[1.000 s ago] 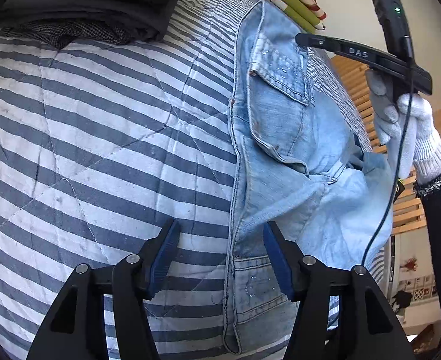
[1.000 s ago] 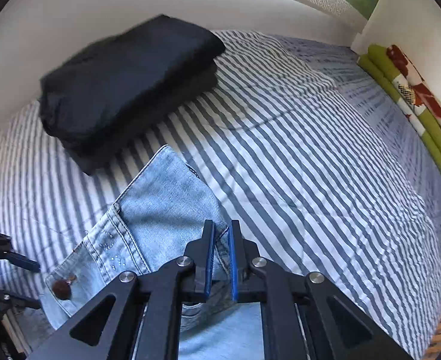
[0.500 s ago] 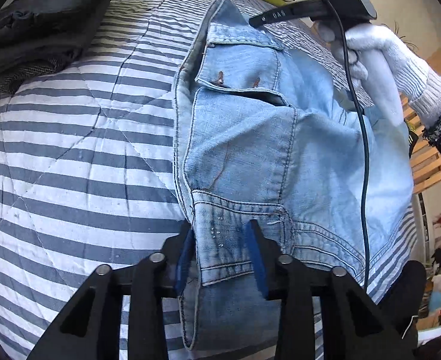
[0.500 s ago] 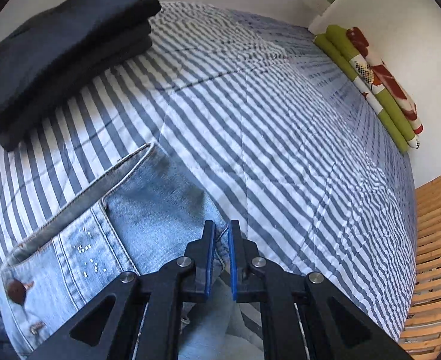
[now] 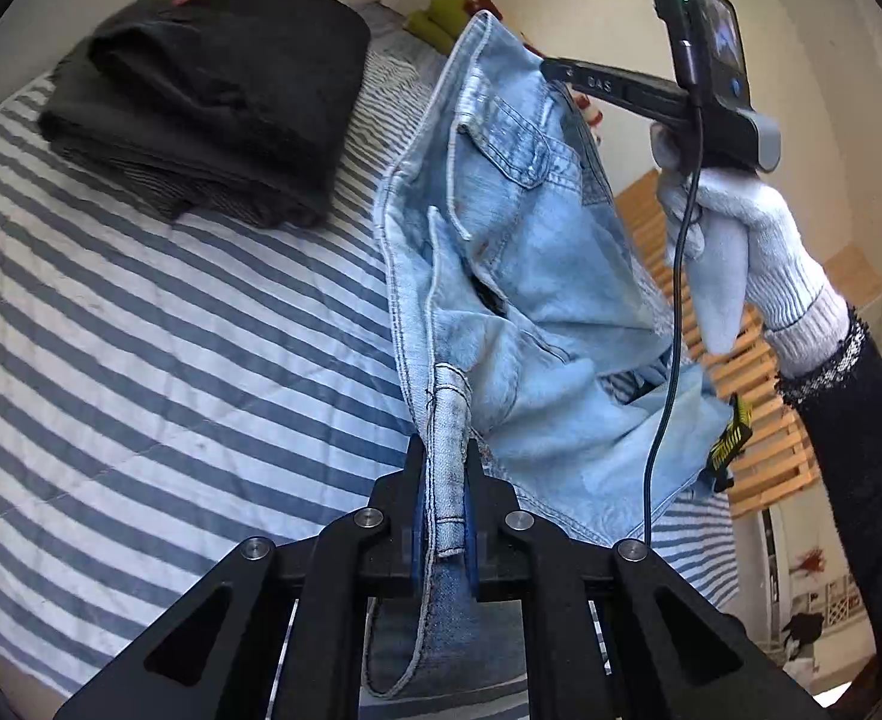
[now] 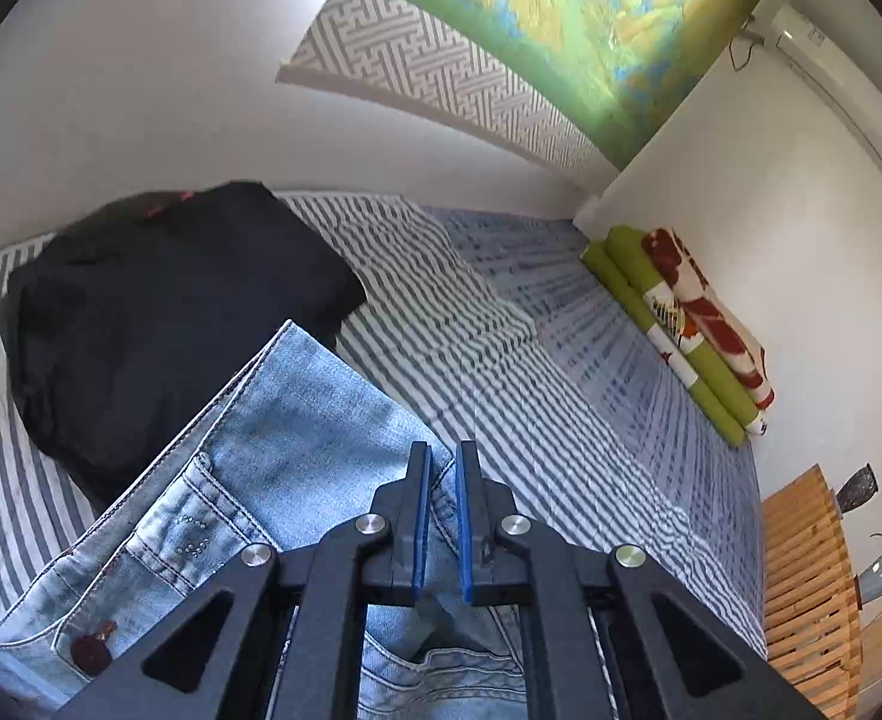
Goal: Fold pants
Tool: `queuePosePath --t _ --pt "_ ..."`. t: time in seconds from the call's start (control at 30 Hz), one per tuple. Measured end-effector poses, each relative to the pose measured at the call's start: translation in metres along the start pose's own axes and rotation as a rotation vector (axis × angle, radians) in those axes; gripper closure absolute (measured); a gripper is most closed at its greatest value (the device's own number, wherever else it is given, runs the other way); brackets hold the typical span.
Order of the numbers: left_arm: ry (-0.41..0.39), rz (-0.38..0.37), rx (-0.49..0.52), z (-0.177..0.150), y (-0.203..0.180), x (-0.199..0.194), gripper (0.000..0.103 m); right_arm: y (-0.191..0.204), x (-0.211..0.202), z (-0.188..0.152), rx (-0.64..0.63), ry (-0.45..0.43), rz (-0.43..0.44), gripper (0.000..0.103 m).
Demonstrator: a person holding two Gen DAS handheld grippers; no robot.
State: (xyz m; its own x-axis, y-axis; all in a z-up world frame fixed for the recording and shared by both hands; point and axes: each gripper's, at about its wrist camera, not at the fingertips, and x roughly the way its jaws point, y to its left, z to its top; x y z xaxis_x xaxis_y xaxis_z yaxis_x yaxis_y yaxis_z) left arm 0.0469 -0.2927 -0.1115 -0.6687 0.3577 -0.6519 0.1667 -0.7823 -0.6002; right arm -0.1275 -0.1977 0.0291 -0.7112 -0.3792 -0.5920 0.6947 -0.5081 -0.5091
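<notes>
Light blue jeans [image 5: 531, 276] hang lifted above the striped bed, stretched between both grippers. My left gripper [image 5: 441, 450] has its jaws closing on a seam edge of the denim by a belt loop, and the blue pads press on the cloth. In the left wrist view a white-gloved hand [image 5: 735, 222] holds my right gripper [image 5: 552, 67], which pinches the far upper edge of the jeans. From the right wrist view, my right gripper [image 6: 441, 457] is shut on a fold of the jeans [image 6: 297, 432], whose pocket and brown button show at lower left.
A stack of folded black clothes [image 5: 219, 96] [image 6: 159, 312] lies on the grey-and-white striped bed [image 5: 141, 360] [image 6: 531, 390]. A rolled green and red blanket [image 6: 693, 330] lies along the wall. Bare wooden bed slats [image 6: 813, 570] show to the right.
My left gripper went from open beside the jeans to shut on their edge. Both grippers rose and tilted up, lifting the jeans off the bed.
</notes>
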Motion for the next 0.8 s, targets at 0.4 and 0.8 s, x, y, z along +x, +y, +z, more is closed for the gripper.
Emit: queuePosePath --t 0.4,0.8 --pt "-0.011 0.196 -0.071 0.005 0.067 -0.024 0.069 -0.002 -0.017 0.014 0.150 0.156 0.313 0.095" --pt "-0.095 0.061 0.021 0.040 -0.019 0.001 0.069 -0.174 -0.156 -0.395 0.765 0.492 -0.075 0.060"
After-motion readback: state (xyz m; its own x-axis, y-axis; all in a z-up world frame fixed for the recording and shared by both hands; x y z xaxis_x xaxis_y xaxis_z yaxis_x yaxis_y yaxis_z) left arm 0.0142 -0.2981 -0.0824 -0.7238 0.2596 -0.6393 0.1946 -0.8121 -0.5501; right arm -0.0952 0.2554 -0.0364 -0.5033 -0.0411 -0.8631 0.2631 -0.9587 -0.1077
